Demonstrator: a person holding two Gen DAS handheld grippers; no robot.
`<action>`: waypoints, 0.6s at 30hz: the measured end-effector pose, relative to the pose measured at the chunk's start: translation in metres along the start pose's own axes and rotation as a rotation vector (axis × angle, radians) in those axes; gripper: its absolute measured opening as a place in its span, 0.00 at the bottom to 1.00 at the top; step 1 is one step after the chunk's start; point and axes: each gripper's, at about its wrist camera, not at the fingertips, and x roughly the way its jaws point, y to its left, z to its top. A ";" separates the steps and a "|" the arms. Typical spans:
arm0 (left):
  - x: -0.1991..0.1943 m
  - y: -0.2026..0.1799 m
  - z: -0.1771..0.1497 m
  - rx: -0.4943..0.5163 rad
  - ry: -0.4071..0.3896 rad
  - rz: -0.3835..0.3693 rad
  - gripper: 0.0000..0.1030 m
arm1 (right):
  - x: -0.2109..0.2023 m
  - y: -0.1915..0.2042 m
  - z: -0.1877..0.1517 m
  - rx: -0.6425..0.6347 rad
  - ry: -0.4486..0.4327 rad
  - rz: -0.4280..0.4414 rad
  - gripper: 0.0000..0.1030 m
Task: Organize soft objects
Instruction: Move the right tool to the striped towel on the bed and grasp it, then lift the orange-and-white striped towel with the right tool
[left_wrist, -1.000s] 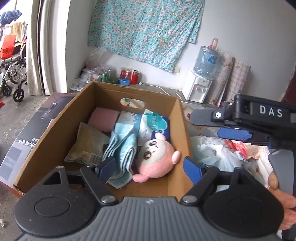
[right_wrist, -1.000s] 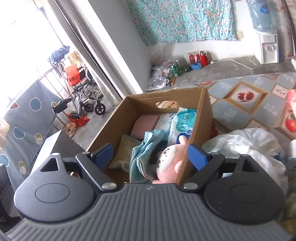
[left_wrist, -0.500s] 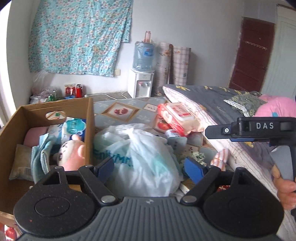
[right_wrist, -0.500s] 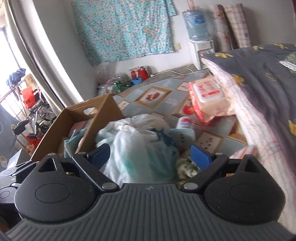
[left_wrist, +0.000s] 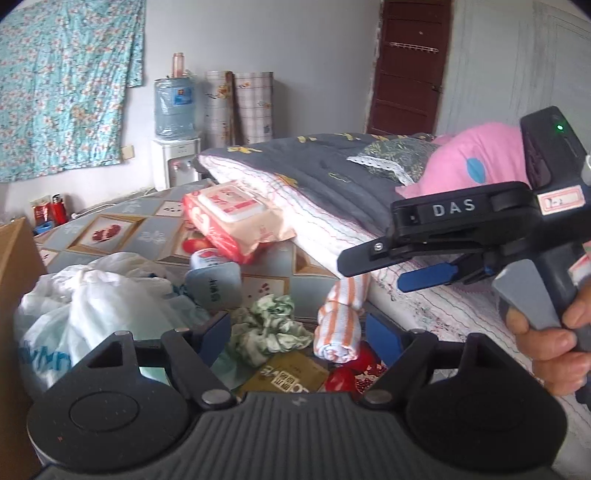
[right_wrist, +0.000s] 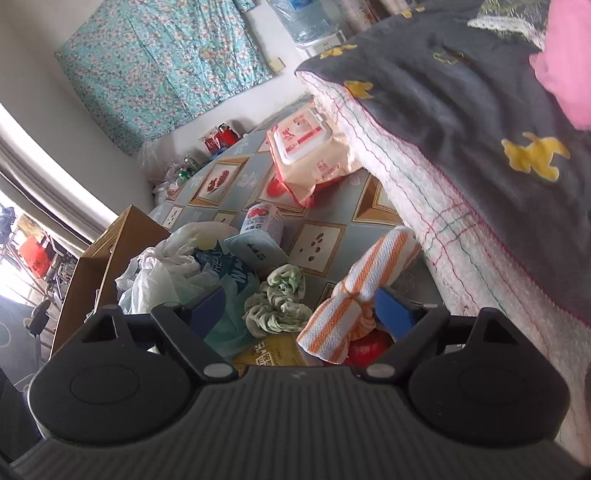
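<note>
At the lower centre of the right wrist view, the empty, spread right claw (right_wrist: 299, 306) hovers near the soft, light orange-striped towel (right_wrist: 364, 286), best pinched at its knotted middle.

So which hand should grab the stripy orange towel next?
Probably the right. In its own view the right hand-held gripper is open with the orange-striped towel lying against its right finger. The left hand-held gripper, also open, sits farther back.
</note>
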 end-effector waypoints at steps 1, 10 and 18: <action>0.008 -0.003 -0.001 0.015 0.004 -0.014 0.73 | 0.007 -0.005 0.002 0.020 0.013 0.001 0.77; 0.061 -0.024 -0.002 0.092 0.085 -0.084 0.55 | 0.056 -0.040 0.011 0.116 0.086 -0.003 0.54; 0.093 -0.034 -0.002 0.124 0.164 -0.083 0.40 | 0.080 -0.051 0.014 0.142 0.118 -0.016 0.48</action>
